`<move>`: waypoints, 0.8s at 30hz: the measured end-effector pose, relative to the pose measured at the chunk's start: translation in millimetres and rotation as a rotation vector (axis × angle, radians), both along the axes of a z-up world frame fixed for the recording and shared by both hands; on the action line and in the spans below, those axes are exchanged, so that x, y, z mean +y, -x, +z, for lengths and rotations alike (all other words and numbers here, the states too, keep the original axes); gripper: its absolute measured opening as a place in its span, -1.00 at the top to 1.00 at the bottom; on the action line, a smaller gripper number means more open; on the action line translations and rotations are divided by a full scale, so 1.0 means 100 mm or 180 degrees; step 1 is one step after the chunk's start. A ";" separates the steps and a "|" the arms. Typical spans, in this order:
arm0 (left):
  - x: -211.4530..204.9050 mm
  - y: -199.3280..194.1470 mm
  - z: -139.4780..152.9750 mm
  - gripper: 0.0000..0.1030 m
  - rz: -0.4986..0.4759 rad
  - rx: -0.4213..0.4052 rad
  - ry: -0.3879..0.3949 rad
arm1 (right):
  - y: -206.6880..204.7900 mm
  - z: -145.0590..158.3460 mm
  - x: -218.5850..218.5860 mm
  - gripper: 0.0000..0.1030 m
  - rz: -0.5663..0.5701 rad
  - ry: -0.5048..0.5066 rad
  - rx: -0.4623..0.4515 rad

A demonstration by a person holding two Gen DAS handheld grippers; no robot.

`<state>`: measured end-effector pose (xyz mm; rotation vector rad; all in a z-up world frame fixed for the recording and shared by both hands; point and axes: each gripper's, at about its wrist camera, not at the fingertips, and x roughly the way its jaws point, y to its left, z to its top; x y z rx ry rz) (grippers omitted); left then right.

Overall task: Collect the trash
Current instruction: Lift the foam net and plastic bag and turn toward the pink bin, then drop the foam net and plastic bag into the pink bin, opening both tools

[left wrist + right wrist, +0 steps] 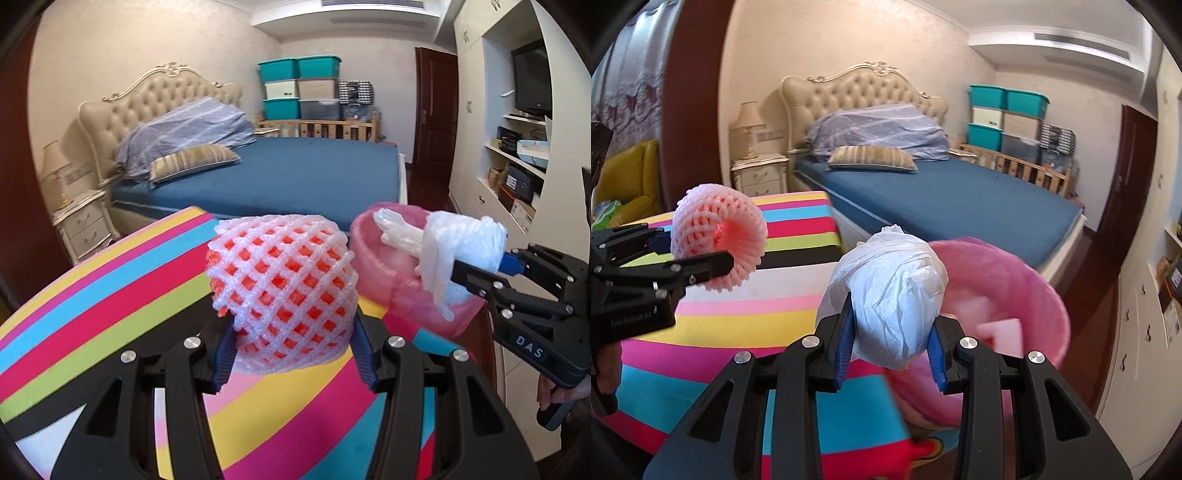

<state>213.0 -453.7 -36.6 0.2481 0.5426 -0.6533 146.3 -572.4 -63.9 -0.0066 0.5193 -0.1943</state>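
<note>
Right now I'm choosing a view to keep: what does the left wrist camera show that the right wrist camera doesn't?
Left only: television and wall shelves.
Right only: yellow chair, and the foam net's open end.
Both: left gripper holding the foam net, right gripper holding the bunched plastic bag, pink bin, striped table, bed.

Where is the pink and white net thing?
The foam net is clamped in the left gripper, above the striped table, just left of the pink bin.

Pink bin [1049, 306] mouth open; bed [960, 199] close behind.
</note>
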 end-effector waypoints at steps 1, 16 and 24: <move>-0.07 -0.07 0.03 0.00 -0.0038 0.0008 0.0011 | 0.01 0.00 -0.06 0.33 -0.0027 -0.0004 -0.0006; -1.55 -0.53 0.09 -0.04 -0.0633 0.0128 0.0089 | 0.00 -0.05 -1.15 0.32 -0.0320 -0.0088 0.0036; -1.82 -0.73 0.11 -0.80 -0.0639 0.0056 0.0205 | -0.11 -0.01 -1.40 -0.25 -0.0155 -0.0129 -0.0009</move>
